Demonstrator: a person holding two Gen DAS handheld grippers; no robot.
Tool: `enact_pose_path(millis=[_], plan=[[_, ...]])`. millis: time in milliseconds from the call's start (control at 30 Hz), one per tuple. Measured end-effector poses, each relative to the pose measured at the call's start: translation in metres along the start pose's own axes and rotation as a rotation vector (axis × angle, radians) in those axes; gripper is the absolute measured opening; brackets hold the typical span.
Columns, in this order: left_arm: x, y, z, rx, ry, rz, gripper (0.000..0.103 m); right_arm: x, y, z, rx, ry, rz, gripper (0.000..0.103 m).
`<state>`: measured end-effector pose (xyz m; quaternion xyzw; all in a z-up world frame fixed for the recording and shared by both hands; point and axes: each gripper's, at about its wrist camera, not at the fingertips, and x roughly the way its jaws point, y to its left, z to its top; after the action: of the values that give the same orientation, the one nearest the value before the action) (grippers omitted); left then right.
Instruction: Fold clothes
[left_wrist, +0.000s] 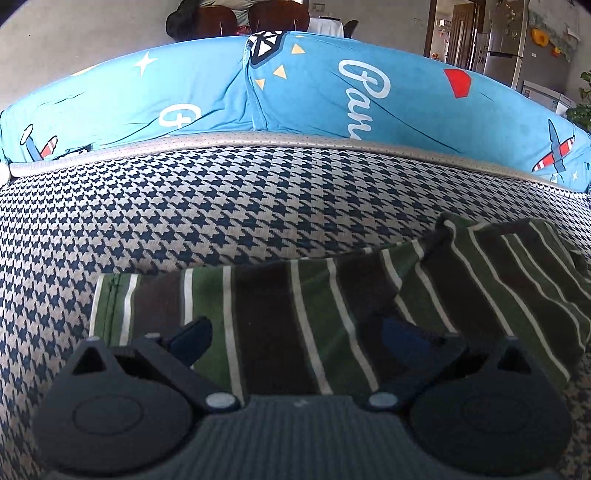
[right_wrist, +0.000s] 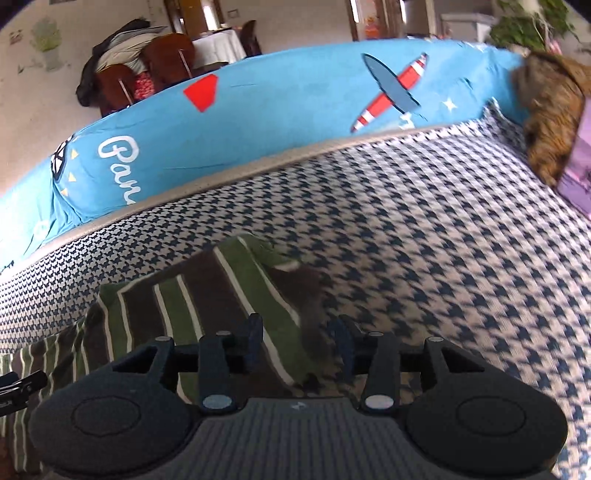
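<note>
The striped shirt (left_wrist: 332, 295) lies on the houndstooth cover (left_wrist: 221, 206), its long axis running across the left view, with a bunched fold toward the right. The left gripper (left_wrist: 295, 336) hangs directly over its near edge, jaws spread wide with nothing held, the closer of the two. The right gripper (right_wrist: 299, 339), part open and empty, straddles the shirt's (right_wrist: 221, 295) right edge, half over bare cover. Behind runs a blue cushion (left_wrist: 314, 92).
</note>
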<state>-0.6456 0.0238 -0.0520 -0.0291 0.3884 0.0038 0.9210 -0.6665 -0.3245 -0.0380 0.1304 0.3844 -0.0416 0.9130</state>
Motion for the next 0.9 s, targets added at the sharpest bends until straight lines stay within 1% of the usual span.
enact_pose_path(millis=[67, 200, 333, 700, 733, 800, 833, 867, 900], plan=[[0.000, 0.001, -0.001, 0.003, 0.000, 0.002, 0.103, -0.001, -0.009, -0.003, 0.047, 0.025, 0.018, 0.048], [0.001, 0.004, -0.002, 0.009, 0.004, 0.014, 0.103, 0.010, -0.025, -0.008, 0.171, 0.077, 0.066, 0.048], [0.002, 0.006, -0.003, 0.003, 0.009, 0.020, 0.103, 0.023, -0.033, -0.011, 0.272, 0.106, 0.098, 0.048], [0.010, 0.006, -0.004, 0.012, 0.027, 0.019, 0.103, 0.050, -0.022, -0.004, 0.302, 0.039, 0.114, 0.049], [0.011, 0.005, -0.004, 0.014, 0.028, 0.019, 0.103, 0.052, -0.020, -0.003, 0.301, 0.034, 0.115, 0.047], [0.012, 0.005, -0.004, 0.017, 0.029, 0.018, 0.103, 0.055, -0.019, -0.003, 0.298, 0.024, 0.113, 0.035], [0.013, 0.005, -0.003, 0.018, 0.030, 0.017, 0.103, 0.056, -0.019, -0.003, 0.299, 0.022, 0.113, 0.026], [0.014, 0.005, -0.003, 0.018, 0.031, 0.015, 0.103, 0.058, -0.020, -0.003, 0.310, 0.023, 0.123, 0.020], [0.014, 0.006, -0.003, 0.019, 0.031, 0.015, 0.103, 0.060, -0.021, -0.003, 0.326, 0.024, 0.137, 0.018]])
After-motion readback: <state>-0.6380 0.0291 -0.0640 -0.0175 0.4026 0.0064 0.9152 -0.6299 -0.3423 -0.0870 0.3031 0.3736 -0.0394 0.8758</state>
